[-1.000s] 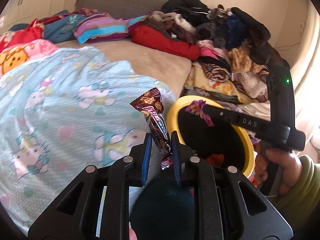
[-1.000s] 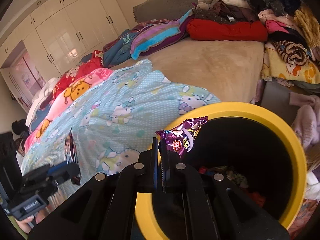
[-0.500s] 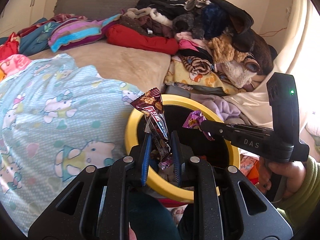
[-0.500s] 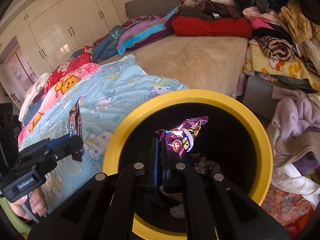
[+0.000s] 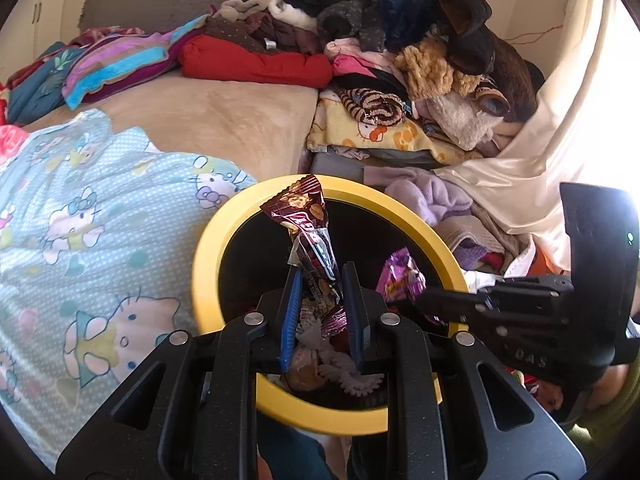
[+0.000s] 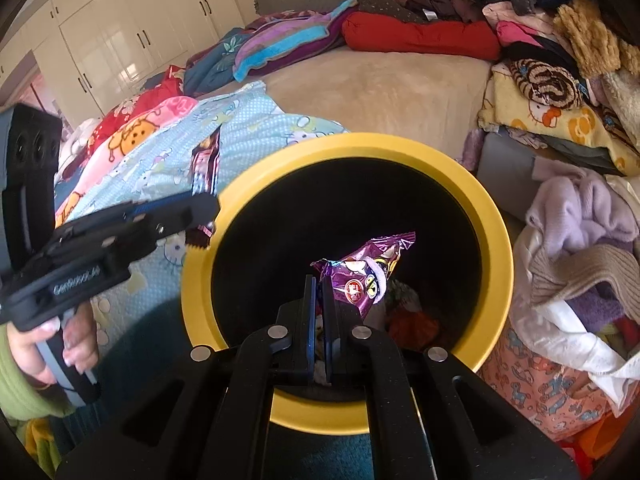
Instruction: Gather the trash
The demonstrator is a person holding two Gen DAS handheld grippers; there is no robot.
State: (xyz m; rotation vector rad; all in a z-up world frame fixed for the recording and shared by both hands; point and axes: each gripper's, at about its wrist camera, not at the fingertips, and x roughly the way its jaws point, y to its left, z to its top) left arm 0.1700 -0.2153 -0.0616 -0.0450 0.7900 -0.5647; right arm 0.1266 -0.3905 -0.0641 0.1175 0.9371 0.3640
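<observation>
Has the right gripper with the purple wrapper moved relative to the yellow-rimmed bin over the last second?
Yes. The right gripper carried the purple wrapper from the yellow-rimmed bin's near-left rim inward; it now hangs over the dark opening.

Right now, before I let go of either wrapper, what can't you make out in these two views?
- Bin bottom: both views, dark, and blocked by the claws and wrappers.
- Brown wrapper lower end: left wrist view, tucked between the left claw fingers.
- Purple wrapper print: right wrist view, too small to read above the right claw.
- Bin outer wall and floor: cut off below, behind the claw bodies.
</observation>
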